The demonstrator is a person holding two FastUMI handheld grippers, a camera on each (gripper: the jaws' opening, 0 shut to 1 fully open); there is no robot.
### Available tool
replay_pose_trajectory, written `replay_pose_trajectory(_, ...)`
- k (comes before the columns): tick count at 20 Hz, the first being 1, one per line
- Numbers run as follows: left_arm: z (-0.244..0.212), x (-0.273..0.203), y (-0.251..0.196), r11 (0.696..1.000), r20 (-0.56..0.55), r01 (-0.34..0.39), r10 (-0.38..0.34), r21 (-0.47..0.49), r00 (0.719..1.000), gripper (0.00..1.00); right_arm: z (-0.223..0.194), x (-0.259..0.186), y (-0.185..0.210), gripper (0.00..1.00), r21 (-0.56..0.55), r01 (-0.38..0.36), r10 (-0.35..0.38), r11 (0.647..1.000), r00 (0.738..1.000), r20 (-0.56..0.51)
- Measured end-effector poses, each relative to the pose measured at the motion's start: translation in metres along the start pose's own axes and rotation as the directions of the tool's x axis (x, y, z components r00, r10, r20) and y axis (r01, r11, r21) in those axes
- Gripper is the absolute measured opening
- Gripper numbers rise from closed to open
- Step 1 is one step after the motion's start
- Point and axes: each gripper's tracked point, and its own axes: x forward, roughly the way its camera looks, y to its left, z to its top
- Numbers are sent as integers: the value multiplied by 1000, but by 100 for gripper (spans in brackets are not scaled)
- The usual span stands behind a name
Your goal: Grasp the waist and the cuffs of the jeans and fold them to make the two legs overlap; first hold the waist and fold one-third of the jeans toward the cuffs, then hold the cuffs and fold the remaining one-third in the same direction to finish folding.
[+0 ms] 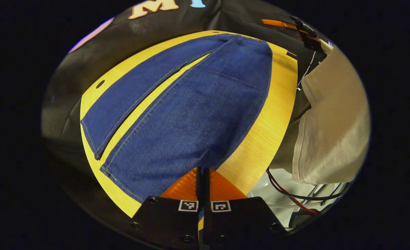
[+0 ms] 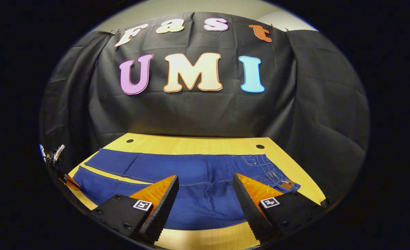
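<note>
Handling call: jeans [image 2: 191, 173] are denim, so soft but with some body. I expect moderate weight, limp drape and little slip against the pads. They lie flat on the table [image 2: 198, 142], legs still spread in a narrow V with bare wood between them, so the leg-overlap fold isn't done yet.

Left gripper [image 1: 202, 173]: fingers nearly together at the near leg's cuff edge. Whether cloth sits between them I can't tell, since the hem line is hidden right at the tips.

Right gripper [image 2: 205, 198]: jaws wide apart, nothing held, poised over the near edge around mid-thigh, with the waist [image 2: 277, 175] off to its right.

Grip advice: take the waistband at the near side seam, where the doubled layers are thickest and stiffest. Pinch the cuff through its stitched hem, not the single-layer panel, which would likely bunch.

Containers: no bins, trays or boxes to report.

A person's pale sleeve [image 1: 333, 118] sits past the table edge in the left gripper view.
</note>
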Motion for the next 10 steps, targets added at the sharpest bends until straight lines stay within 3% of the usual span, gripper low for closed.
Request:
replay_pose_trajectory(5,0,0,2,999,-45,31,-32,-18,998,0,-6,1,16,96,-87,-140,135,986,989,-60)
replay_pose_trajectory(10,4,2,2,999,-82,17,-20,-39,996,0,-36,13,0,99,-238,-311,258,920,939,-227)
